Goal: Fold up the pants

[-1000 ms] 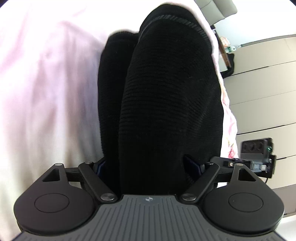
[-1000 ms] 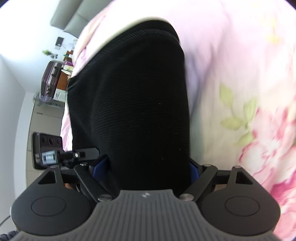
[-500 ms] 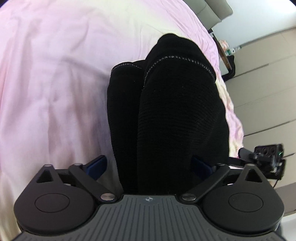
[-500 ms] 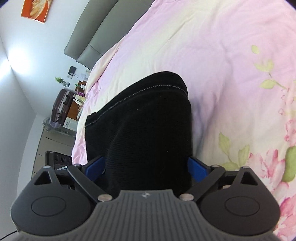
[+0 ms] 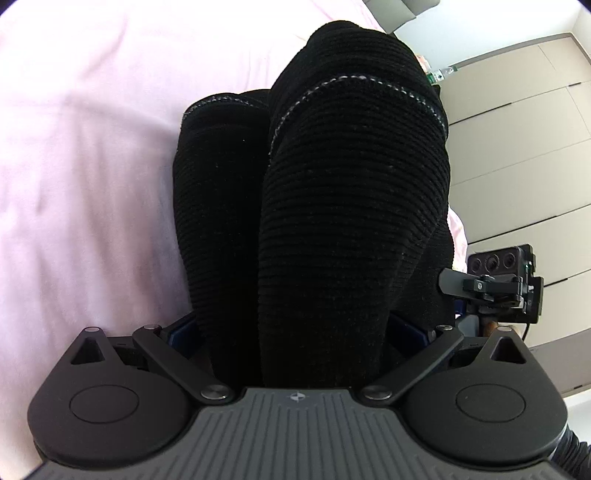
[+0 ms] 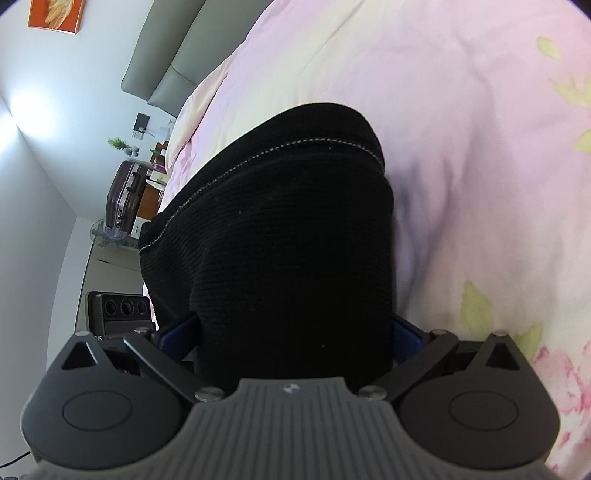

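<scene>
Black ribbed pants [image 5: 351, 203] lie folded in layers on a pink bedspread [image 5: 92, 147], their stitched hems at the far end. My left gripper [image 5: 291, 328] stands open, its blue pads wide on either side of the cloth. In the right wrist view the same pants [image 6: 277, 240] run out from my right gripper [image 6: 291, 332], whose jaws are opening with the cloth between them; a gap shows beside the left pad. Each gripper appears at the other's side: the right one [image 5: 498, 284], the left one [image 6: 118, 310].
The bedspread [image 6: 461, 147] carries pink flowers and green leaves on the right. A grey headboard [image 6: 166, 66], a dark suitcase [image 6: 123, 195] and an orange picture [image 6: 55, 14] sit at the far left. Beige wardrobe doors [image 5: 517, 129] stand beyond the bed.
Both pairs of jaws have spread wider and the pads have come off the cloth. Both grippers have sunk slightly toward the bed; the pants stay lying between the fingers.
</scene>
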Motion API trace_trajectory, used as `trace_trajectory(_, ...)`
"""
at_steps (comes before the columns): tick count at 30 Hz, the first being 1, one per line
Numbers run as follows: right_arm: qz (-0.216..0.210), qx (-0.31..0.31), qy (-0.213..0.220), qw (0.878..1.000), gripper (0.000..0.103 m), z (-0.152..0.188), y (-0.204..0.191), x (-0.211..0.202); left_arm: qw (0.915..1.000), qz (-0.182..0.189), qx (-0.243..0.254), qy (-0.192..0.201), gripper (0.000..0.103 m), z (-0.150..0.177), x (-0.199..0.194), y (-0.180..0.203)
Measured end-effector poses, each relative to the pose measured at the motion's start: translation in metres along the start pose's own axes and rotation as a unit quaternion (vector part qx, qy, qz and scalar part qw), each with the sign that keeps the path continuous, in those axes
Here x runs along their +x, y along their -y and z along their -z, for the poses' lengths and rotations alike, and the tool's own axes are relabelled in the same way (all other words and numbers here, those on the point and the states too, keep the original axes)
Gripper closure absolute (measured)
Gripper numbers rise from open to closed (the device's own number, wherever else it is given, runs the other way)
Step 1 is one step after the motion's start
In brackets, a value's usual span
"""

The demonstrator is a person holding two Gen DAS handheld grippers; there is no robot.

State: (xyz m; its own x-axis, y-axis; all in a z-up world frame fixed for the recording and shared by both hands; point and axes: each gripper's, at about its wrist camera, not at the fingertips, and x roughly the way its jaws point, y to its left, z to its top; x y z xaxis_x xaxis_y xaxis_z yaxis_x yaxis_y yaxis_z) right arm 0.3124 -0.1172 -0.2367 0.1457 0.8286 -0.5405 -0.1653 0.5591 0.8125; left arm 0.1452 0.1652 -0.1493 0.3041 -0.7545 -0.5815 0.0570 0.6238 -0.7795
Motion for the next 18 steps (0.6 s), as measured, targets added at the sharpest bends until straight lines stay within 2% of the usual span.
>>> trace_trajectory(10,0.0,-0.007,-0.015,1.0,0.006,-0.001,0.001,0.014,0.9998,0.017,0.006,-0.005,0.002,-0.011,0.0,0.003)
trace_trajectory(18,0.018,-0.005,0.007,1.0,0.025,0.007,-0.013,0.007,0.9994,0.031,0.006,0.015,0.016,-0.005,-0.001,0.002)
